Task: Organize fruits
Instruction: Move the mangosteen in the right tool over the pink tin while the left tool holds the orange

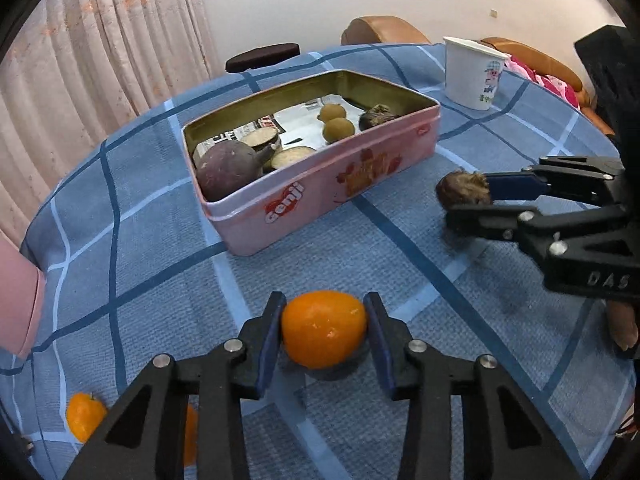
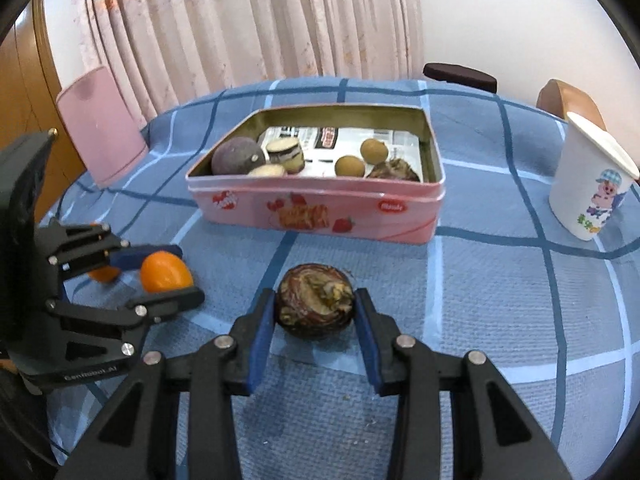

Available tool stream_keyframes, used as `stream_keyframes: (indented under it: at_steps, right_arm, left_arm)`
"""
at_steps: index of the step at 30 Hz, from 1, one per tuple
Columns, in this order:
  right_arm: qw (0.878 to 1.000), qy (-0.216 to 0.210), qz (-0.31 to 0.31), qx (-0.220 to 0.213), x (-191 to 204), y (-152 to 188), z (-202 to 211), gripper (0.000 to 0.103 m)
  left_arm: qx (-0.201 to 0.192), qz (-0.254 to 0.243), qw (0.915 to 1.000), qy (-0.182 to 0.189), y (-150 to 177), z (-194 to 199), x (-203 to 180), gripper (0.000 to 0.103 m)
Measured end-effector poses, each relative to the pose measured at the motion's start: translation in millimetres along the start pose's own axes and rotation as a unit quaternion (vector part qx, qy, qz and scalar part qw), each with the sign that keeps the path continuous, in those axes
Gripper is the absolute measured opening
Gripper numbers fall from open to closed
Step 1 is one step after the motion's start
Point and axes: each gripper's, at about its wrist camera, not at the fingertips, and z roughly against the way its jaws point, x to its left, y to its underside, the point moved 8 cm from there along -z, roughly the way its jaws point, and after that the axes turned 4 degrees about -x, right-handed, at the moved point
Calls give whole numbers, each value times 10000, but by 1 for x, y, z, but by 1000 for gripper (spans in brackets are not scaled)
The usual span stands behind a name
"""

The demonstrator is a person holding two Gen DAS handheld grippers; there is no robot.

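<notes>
My left gripper is shut on an orange fruit, just above the blue checked tablecloth; it also shows in the right wrist view. My right gripper is shut on a dark brown, rough fruit, seen in the left wrist view as well. An open pink tin holds a purple round fruit, two small green-brown fruits, cut pieces and another brown fruit.
A white paper cup stands beyond the tin at the right. Two more oranges lie at the near left by my left gripper. A pink lid leans at the table's left edge. Chairs ring the round table.
</notes>
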Motion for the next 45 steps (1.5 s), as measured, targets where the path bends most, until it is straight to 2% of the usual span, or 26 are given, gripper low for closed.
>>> stream_keyframes:
  at_steps: [4,6,9,11,14,17,19,21,23,27,30,35,39,45]
  right_arm:
    - [9986,-46,-378,-377,-10,-14,11,42]
    - [9966,6,-566,-598,-17,-23,17,42]
    - [9936,51,-801,-795,-26,-36,22,42]
    - [9935,107,-819,-786,-28,-45,22,42]
    - [9935,460,-632,-829,-28,-69,16,42]
    - [9903,805,-652,-929,-35,-86,11,42]
    - [9889,841,-773,-948,-37,-97,1,42]
    - [9875,912,-884,-930,-41,-103,-12,42]
    - [9874,921,-958,-863,-45,-105,-24,42]
    - [9867,708,-1221,-808,-56,-101,-33,42]
    - [9850,591,-1404,-813,-66,-98,-30,42]
    - [9841,395,-1450,-944,-65,-99,-18,42]
    - [9840,147,-1389,-1110,-54,-103,-7,42]
    - [9844,86,-1391,-1072,-50,-102,-9,42]
  left_arm:
    - [-489,147,9986,114,-14,16,3,42]
    - [-989,248,9945,223,-27,33,4,42]
    - [-1372,530,9888,236,-43,43,10,42]
    - [-1395,950,9856,54,-55,38,21,42]
    - [-1331,1463,9797,-334,-72,27,36,42]
    - [-1459,1853,9711,-379,-89,23,46,42]
    - [-1526,1877,9694,-404,-100,21,47,42]
    - [-1630,1675,9704,-609,-113,17,43,42]
    - [-1622,1528,9717,-788,-119,9,42,42]
    - [-1525,1718,9709,-670,-121,-2,53,42]
    - [-1443,1778,9705,-748,-116,3,64,42]
    - [-1435,2010,9683,-385,-96,28,76,42]
    - [-1222,1894,9733,-435,-75,31,68,42]
    - [-890,1432,9847,-434,-57,17,32,42]
